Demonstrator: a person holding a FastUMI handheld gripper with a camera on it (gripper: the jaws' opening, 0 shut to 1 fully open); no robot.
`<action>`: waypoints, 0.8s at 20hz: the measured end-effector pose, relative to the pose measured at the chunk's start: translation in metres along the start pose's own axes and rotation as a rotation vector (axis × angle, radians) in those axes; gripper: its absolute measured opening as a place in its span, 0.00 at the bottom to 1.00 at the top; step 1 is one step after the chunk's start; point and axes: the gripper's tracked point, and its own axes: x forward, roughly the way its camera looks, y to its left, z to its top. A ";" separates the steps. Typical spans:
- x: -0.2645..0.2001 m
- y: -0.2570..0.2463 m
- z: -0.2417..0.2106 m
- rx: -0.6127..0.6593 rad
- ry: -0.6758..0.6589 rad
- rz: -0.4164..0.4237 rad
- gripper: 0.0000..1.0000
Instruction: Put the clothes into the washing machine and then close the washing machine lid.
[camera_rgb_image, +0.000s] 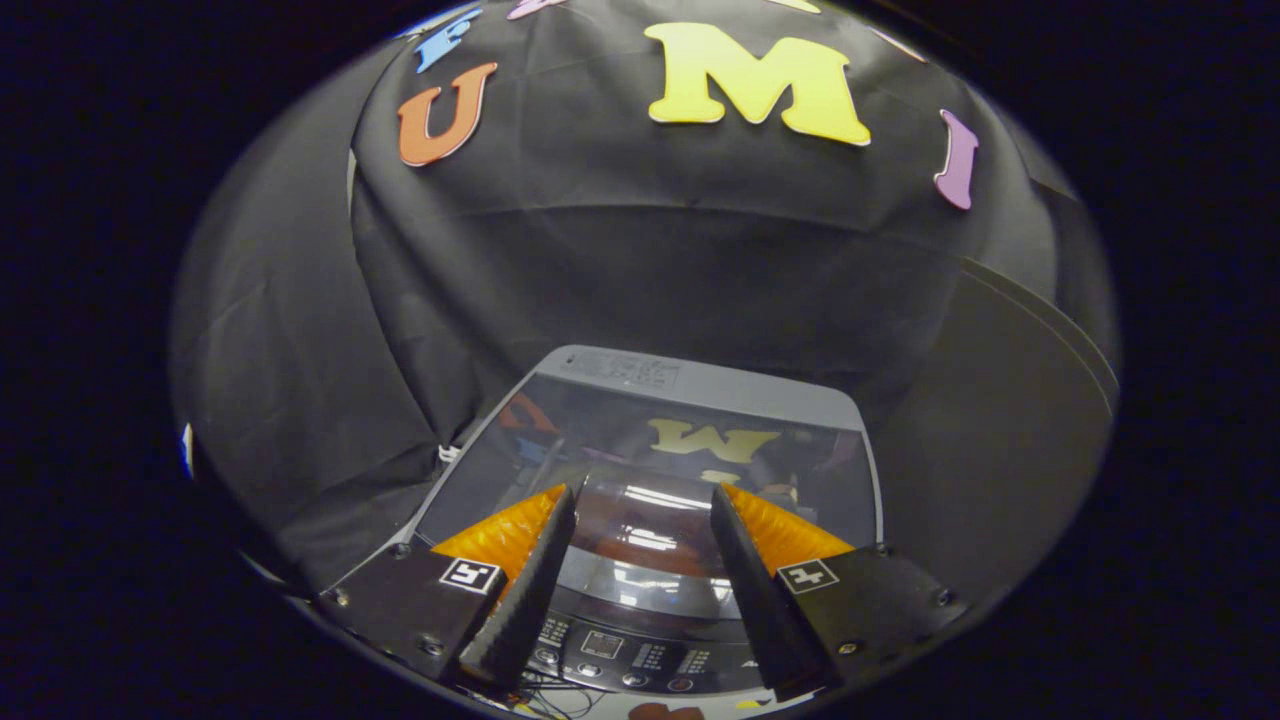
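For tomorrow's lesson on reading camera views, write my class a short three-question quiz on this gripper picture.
1. True or false: the washing machine lid lies shut.
2. What lies between the fingers of the gripper? A) a shirt B) nothing, with the glossy lid beyond C) a basket
3. Fill in: the control panel sits at the machine's ____ edge, nearest the fingers.

Key: 1 true; 2 B; 3 front.

Washing machine (640, 440): grey top-loader, glossy dark lid (650, 470) shut and flat; control panel (640, 650) along near edge.
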 end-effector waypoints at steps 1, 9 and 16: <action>-0.005 -0.002 0.005 -0.001 -0.013 0.000 0.86; -0.100 -0.033 0.045 -0.025 -0.212 0.039 0.87; -0.240 -0.079 0.002 -0.047 -0.341 0.015 0.88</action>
